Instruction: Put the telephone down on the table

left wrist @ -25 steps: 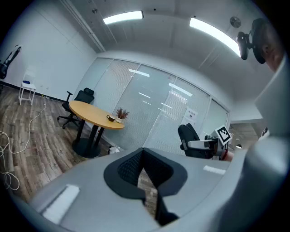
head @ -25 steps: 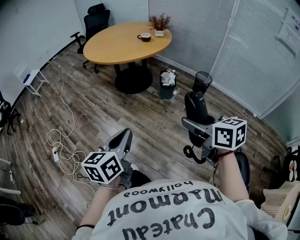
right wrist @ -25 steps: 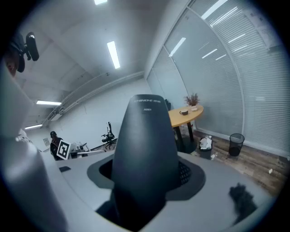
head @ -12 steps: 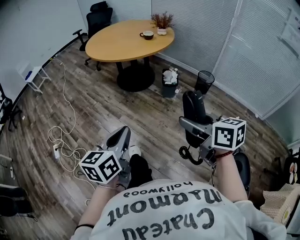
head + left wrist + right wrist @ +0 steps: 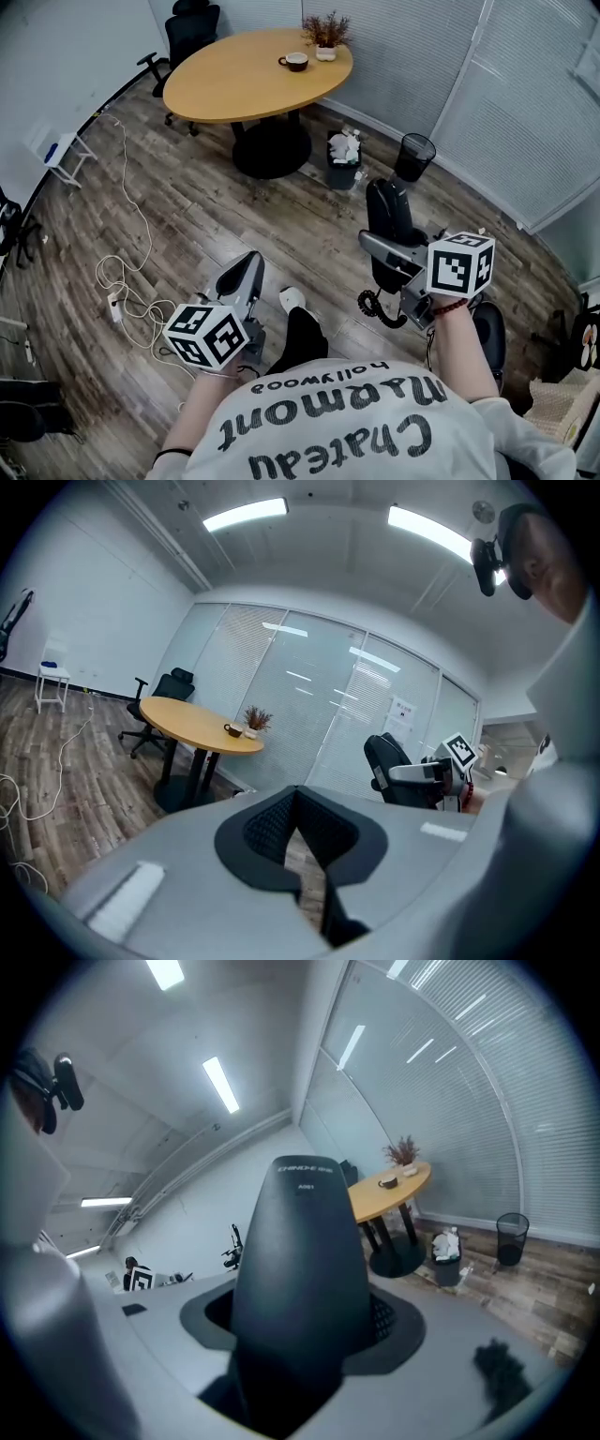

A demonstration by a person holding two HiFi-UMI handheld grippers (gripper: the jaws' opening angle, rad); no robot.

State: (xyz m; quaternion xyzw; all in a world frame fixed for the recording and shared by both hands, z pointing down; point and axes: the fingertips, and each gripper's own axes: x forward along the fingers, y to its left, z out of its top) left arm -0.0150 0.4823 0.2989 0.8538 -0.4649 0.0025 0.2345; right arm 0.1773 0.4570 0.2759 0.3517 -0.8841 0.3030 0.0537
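A black telephone handset stands upright between the jaws of my right gripper, which is shut on its lower part. Its coiled cord hangs below. In the right gripper view the handset fills the middle and hides the jaw tips. My left gripper is held low at the left, shut with nothing in it; its pads meet in the left gripper view. The oval wooden table stands ahead across the floor, also visible as a table and a table in the gripper views.
A cup and a small dried plant sit on the table's far side. A full bin and a black mesh bin stand by the blinds. Black chairs are behind the table. A white cable lies left.
The view has advanced toward the table, which now looks closer. A foot has stepped forward below. Both grippers keep their hold and pose.
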